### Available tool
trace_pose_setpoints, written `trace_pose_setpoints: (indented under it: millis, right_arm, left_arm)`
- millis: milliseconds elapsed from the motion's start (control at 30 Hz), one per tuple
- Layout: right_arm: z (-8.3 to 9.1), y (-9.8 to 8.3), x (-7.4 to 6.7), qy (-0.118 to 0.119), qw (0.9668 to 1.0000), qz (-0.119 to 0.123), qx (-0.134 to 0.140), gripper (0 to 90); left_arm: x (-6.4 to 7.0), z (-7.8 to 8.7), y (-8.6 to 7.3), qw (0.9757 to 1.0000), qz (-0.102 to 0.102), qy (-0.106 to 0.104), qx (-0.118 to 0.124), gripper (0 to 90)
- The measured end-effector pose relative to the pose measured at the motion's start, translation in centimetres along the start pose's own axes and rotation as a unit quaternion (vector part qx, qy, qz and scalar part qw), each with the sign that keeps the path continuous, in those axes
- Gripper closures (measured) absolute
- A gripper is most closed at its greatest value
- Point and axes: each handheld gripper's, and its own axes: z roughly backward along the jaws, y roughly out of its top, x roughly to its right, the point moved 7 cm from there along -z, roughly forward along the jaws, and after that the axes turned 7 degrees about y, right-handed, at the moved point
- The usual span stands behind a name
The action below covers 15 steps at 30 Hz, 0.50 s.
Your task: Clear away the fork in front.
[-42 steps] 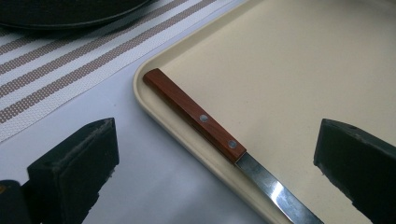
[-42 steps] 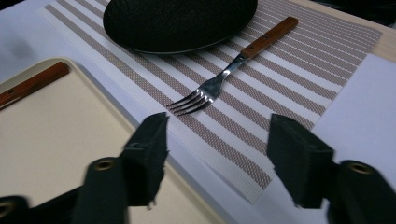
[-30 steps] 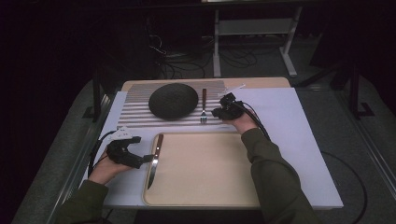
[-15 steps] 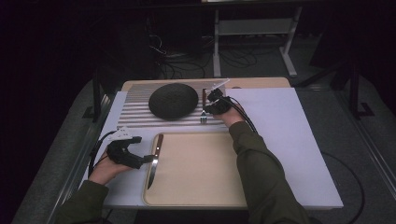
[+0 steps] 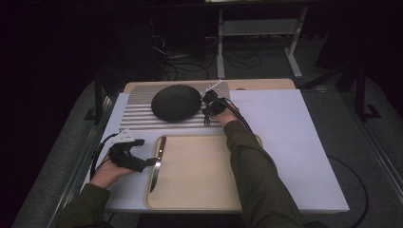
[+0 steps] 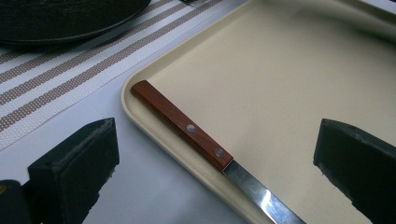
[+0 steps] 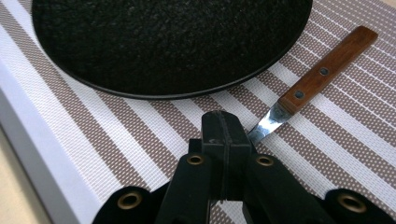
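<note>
Wood-handled fork lies on the striped mat, frame centre. Right gripper has slid left onto it, jaws shut beside its neck, apparently empty. Left gripper unmoved, jaws apart by the knife on the tray.

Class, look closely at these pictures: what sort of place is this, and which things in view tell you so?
Probably a lab bench staged as a dining setting: a striped woven placemat with a round black plate, a wooden-handled knife on a beige tray, and cables and metal stands behind in the dark.

Olive-green sleeves; black grippers, brass rivets, black padded fingers, trailing black cables.
</note>
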Motion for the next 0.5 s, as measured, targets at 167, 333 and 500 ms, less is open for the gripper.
trace_pose_setpoints:
  millis: [167,333,500]
  right_arm:
    - [-0.6,0.1,0.1,-0.003,1.0000,-0.001,-0.007,88.8]
    - [-1.0,0.1,0.2,-0.005,0.9999,0.000,-0.012,88.8]
    - [-1.4,0.1,0.2,-0.007,0.9998,0.002,-0.018,88.7]
  left_arm:
    - [0.0,0.0,0.0,1.0000,0.000,-0.001,0.000,0.0]
    - [0.0,0.0,0.0,1.0000,-0.001,-0.002,0.000,0.0]
    - [0.1,0.0,0.0,1.0000,-0.001,-0.003,0.000,0.0]
